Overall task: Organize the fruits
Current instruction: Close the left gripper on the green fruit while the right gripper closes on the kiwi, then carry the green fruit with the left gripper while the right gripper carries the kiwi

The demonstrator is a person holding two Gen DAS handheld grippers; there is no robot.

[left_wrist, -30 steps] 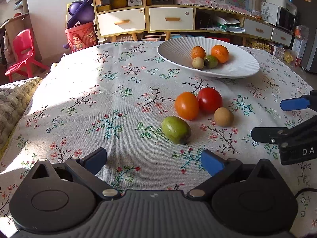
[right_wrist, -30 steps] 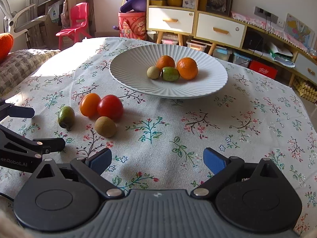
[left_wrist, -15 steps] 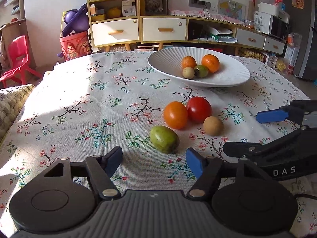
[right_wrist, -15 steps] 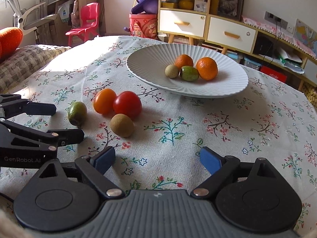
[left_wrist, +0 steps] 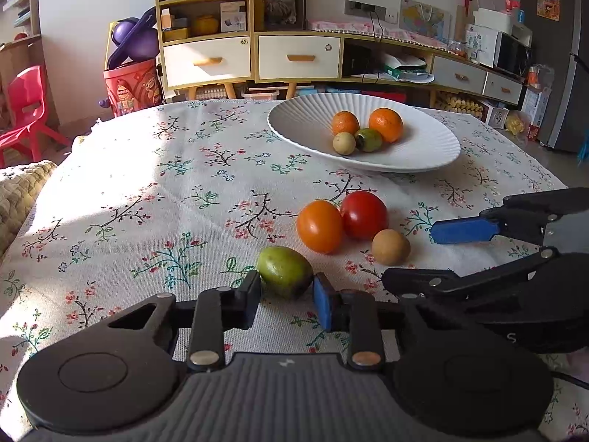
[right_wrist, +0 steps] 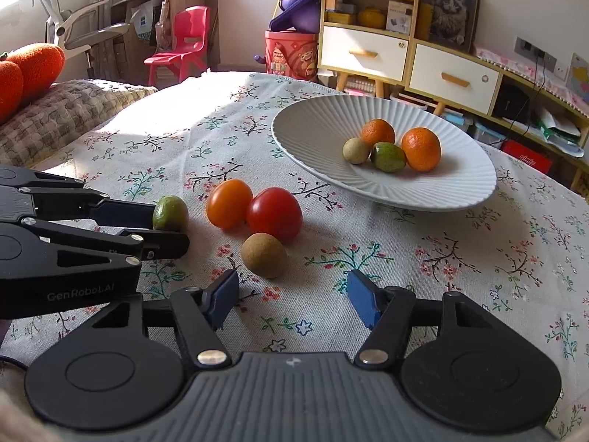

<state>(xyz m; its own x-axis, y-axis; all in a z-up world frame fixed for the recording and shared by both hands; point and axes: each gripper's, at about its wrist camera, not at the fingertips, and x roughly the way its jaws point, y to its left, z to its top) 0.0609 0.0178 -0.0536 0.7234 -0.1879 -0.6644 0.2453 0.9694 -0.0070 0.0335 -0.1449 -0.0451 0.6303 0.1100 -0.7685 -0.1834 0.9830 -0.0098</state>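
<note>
A green fruit (left_wrist: 284, 270) lies on the floral tablecloth between the pads of my left gripper (left_wrist: 287, 296), which has narrowed around it; the pads sit at its sides and contact is unclear. It also shows in the right wrist view (right_wrist: 170, 213). An orange tomato (left_wrist: 319, 226), a red tomato (left_wrist: 364, 214) and a small brown fruit (left_wrist: 390, 246) lie just beyond. My right gripper (right_wrist: 292, 300) is open and empty, just short of the brown fruit (right_wrist: 264, 255). A white ribbed plate (left_wrist: 423, 154) holds several fruits.
The plate (right_wrist: 313, 136) stands at the far right of the table. A woven cushion (right_wrist: 66, 110) lies off the table's left edge. Cabinets, a red chair (right_wrist: 184, 48) and a toy bin stand behind the table.
My left gripper moved forward to the green fruit and its jaws narrowed around it. My right gripper moved forward toward the brown fruit and stayed open.
</note>
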